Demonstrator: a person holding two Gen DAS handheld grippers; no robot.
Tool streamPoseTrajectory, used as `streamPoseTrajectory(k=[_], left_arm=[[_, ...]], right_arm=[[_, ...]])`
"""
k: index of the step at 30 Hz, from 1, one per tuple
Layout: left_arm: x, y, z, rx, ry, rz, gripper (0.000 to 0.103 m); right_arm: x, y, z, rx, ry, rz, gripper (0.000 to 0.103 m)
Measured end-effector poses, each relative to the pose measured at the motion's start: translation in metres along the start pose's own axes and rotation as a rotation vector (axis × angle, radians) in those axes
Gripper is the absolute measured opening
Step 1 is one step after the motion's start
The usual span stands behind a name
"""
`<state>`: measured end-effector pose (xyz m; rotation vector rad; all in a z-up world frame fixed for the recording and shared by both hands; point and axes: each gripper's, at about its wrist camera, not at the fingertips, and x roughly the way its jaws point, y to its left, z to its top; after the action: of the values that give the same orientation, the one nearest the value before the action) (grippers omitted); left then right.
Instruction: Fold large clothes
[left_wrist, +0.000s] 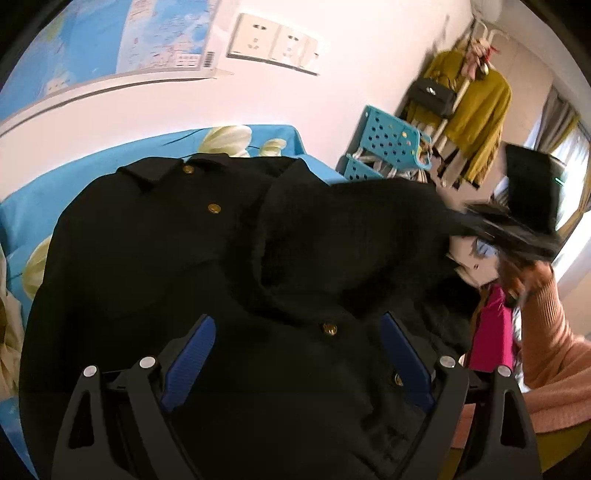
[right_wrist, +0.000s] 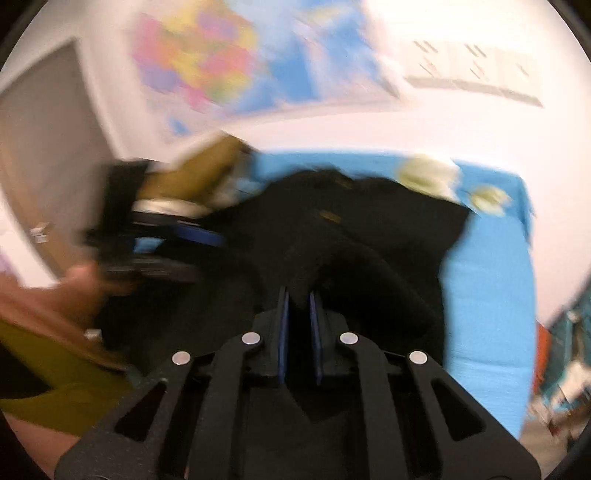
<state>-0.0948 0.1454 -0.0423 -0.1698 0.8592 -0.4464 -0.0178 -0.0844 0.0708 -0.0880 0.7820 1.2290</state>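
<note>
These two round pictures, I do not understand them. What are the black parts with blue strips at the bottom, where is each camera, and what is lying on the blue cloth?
No robot is here. A person holds a hand-held gripper in each hand, and each gripper carries a wide-angle camera that looks forward along its two fingers; that is why the pictures are round.

The left wrist view shows the left gripper with its blue-padded jaws wide apart and nothing pinched between them. It hangs over a black coat with gold buttons, which lies on a blue flowered sheet.

The right wrist view, blurred, shows the right gripper with its jaws nearly together on a fold of the same coat; it seems to hold the sleeve, lifted across the coat. The left view shows it too, at the right edge.
</note>
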Motion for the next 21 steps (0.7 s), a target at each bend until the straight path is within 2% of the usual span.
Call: streamPoseTrajectory(k=[2,4,5,7,9,12,14,15,17,18,21], left_arm=[[-0.004,0.007,0.003,-0.024,-0.017,-0.006,0.087],[-0.007,0.013,0.007,-0.053,-0.031,-0.015,0.087],[-0.009,0.016,0.008,-0.063,-0.034,-0.016,0.087],[-0.012,0.019,0.009,-0.073,-0.035,-0.007,0.087],[-0.015,0.02,0.006,-0.071,-0.03,-0.002,0.087],[-0.015,0.018,-0.002,-0.062,0.003,-0.007,0.088],[-0.009,0.015,-0.01,-0.046,0.05,-0.007,0.09],[-0.006,0.013,-0.014,-0.041,0.074,-0.013,0.09],[0.007,0.008,-0.025,-0.026,0.16,-0.04,0.09],[0.013,0.004,-0.03,-0.013,0.201,-0.052,0.09],[0.021,-0.003,-0.038,0.016,0.257,-0.073,0.09]], right_arm=[[0.008,0.031,-0.004,-0.013,0.007,0.137,0.011],[0.03,0.05,-0.012,-0.003,0.061,0.239,0.011],[0.052,0.06,-0.019,-0.004,0.131,0.276,0.017],[0.074,0.067,-0.027,-0.025,0.23,0.287,0.029],[0.074,0.062,-0.027,-0.043,0.23,0.239,0.042],[0.042,0.024,-0.008,0.01,0.101,0.203,0.054],[0.027,-0.014,0.006,0.067,0.011,0.096,0.058],[0.024,-0.043,0.012,0.133,-0.024,0.006,0.059],[0.03,-0.085,0.018,0.24,-0.033,-0.139,0.068],[0.04,-0.112,0.019,0.305,-0.017,-0.174,0.068],[0.073,-0.157,0.017,0.413,0.034,-0.19,0.068]])
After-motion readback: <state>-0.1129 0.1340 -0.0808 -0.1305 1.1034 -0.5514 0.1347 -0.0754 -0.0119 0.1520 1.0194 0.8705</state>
